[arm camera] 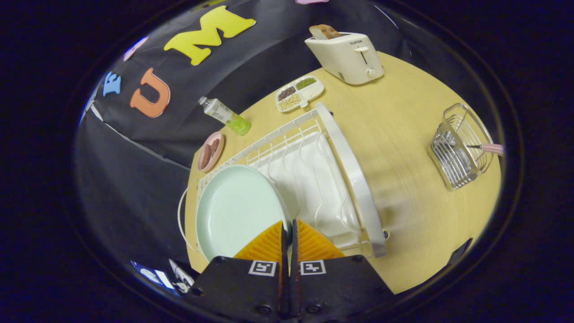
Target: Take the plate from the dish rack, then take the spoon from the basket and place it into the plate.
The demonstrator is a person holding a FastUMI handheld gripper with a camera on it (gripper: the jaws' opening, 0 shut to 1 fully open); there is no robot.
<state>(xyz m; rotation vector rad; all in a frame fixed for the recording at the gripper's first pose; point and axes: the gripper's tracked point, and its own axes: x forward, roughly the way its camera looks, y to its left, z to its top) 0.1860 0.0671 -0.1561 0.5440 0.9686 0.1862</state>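
A pale green plate (237,211) stands on edge at the near end of the white dish rack (354,175). My gripper (288,224) is shut on the plate's rim, and the rim's edge runs into the narrow slit between the two fingers. Beyond the rack, across a stretch of table, stands a wire basket (457,152). A spoon (491,148) with a checked handle sticks out of it.
The rack rests on a light wooden table (403,125). Beyond it are a cream toaster (350,56) holding bread, a divided dish of grains (299,93), a lying bottle (224,115) and a small pink dish (210,151) near the table's edge.
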